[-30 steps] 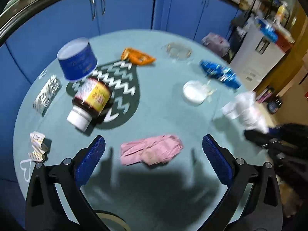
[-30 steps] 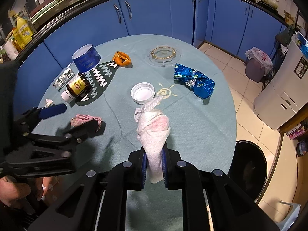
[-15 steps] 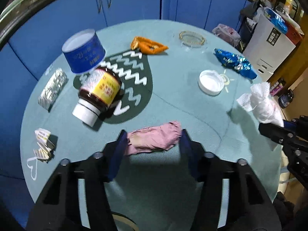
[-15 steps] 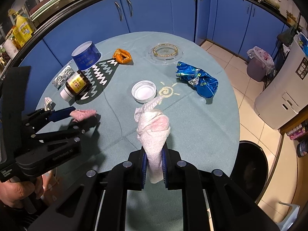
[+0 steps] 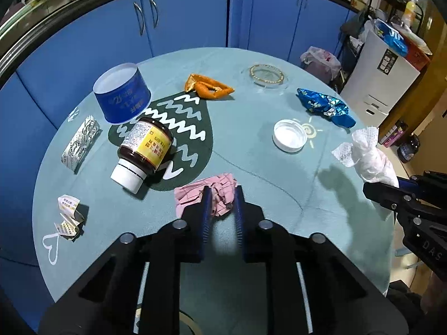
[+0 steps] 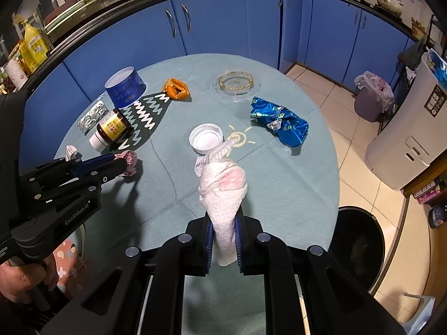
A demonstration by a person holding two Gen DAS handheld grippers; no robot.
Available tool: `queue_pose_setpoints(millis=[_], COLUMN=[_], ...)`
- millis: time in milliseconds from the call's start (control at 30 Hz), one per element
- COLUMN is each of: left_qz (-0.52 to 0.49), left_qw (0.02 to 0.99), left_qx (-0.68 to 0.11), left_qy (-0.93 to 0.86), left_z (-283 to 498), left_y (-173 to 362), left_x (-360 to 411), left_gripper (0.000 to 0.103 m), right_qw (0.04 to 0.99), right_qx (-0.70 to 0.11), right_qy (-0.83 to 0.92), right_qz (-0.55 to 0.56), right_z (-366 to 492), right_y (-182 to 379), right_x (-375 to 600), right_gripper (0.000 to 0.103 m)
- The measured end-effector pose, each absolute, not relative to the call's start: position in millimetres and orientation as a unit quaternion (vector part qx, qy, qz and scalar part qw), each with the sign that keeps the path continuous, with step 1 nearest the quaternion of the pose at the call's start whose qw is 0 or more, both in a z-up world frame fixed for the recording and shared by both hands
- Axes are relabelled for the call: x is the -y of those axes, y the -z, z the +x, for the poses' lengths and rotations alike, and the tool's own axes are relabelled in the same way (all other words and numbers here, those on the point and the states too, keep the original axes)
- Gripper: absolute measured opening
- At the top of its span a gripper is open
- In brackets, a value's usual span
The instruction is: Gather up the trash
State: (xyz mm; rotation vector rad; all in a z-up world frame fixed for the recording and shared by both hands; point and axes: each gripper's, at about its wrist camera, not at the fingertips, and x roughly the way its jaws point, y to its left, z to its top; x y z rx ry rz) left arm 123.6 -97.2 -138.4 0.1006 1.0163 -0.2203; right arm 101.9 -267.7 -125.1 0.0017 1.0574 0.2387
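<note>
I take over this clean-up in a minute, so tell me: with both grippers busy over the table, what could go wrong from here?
1. The left gripper is closing on only one end of the pink crumpled paper; most of it lies outside the pads, so it might slip out when lifted.
2. The white tissue wad rises tall and loose above the right gripper; it might flop or snag on the way to the black bin.

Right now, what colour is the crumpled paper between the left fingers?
Pink crumpled paper; clearest in the left wrist view.
</note>
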Motion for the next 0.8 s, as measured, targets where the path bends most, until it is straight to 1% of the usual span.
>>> queue_pose_setpoints(millis=[133,433,800], left_qz=[0.047,0.053,0.073], left_qw=[0.87,0.88,0.886], left_qx=[-0.479,-0.457,-0.436], left_qy=[0.11,0.118,0.143], left_z=[121.0,111.6,104.6], left_y=[133.1,114.0,96.5], left_x=[99.6,106.7,137.8], left_gripper=[0.014,0.013,0.013], right_qw=[0.859,0.867,0.881], right_qx=[-0.499,-0.486,-0.465], right_qy=[-0.112,-0.108,-0.087], right_qz=[0.001,0.007,0.013], right_z=[98.7,91.0,74.4], right_y=[122.1,112.5,94.8], right_x=[269.8,276.1,300.6], right_gripper=[0.013,0.013,0.013])
